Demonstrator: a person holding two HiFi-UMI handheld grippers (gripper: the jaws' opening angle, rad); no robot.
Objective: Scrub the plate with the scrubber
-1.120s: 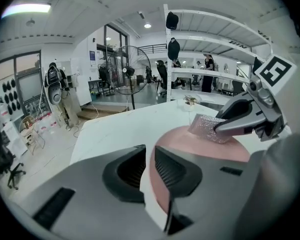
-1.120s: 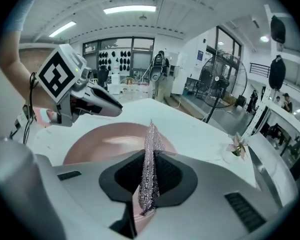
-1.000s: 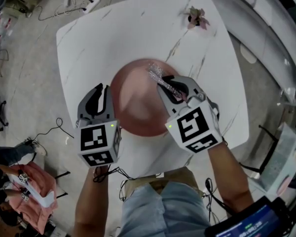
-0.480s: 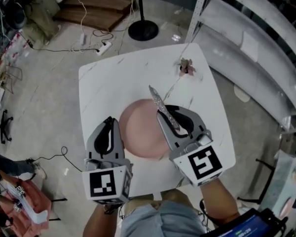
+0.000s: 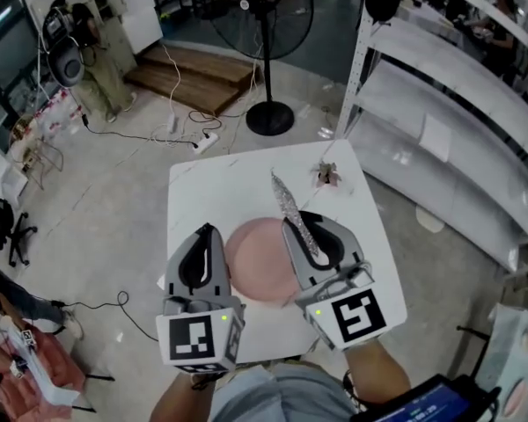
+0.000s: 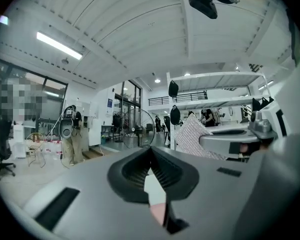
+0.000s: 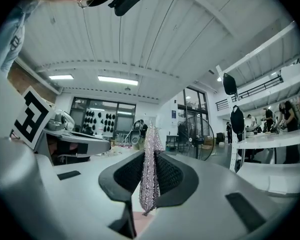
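While you hold both claws level, well above the white marbled counter (image 5: 207,196), your right claw (image 5: 304,229) is clamped on the silvery mesh scrubber (image 5: 286,202), which juts past its tips. Your left claw (image 5: 205,229) has its jaws pressed together, nothing in them. The pink plate (image 5: 255,271) lies on the counter below, between the two claws. Around you are a pale concrete floor (image 5: 106,200), a pedestal fan (image 5: 268,60), a power strip (image 5: 203,141) and white shelving (image 5: 422,95) to your right.
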